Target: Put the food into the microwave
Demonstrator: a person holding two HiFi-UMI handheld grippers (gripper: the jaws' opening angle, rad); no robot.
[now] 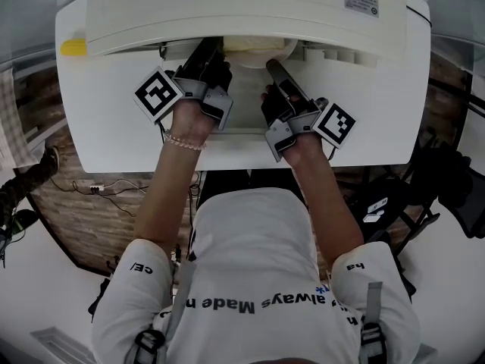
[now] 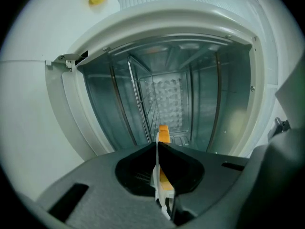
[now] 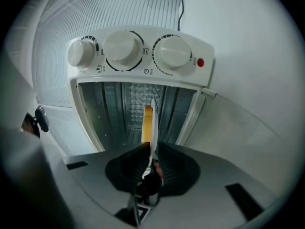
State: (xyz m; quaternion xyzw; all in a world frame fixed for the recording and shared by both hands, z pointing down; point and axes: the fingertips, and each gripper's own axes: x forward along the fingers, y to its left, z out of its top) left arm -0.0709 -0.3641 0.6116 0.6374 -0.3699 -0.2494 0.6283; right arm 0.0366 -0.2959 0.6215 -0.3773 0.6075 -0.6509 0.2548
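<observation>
Fingers of the left gripper were clamped on the thin rim of a white plate, and those of the right gripper likewise. The plate was held at the open microwave's mouth, partly under its top.

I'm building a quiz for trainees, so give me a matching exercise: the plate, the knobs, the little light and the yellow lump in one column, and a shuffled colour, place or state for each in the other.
1 plate
2 knobs
3 light
4 yellow lump

A red
B on the table, beside the microwave
C white, three in a row
D pinched at its rim by the left gripper and the right gripper

Pairs: 1-D, 2-C, 3-A, 4-B
</observation>
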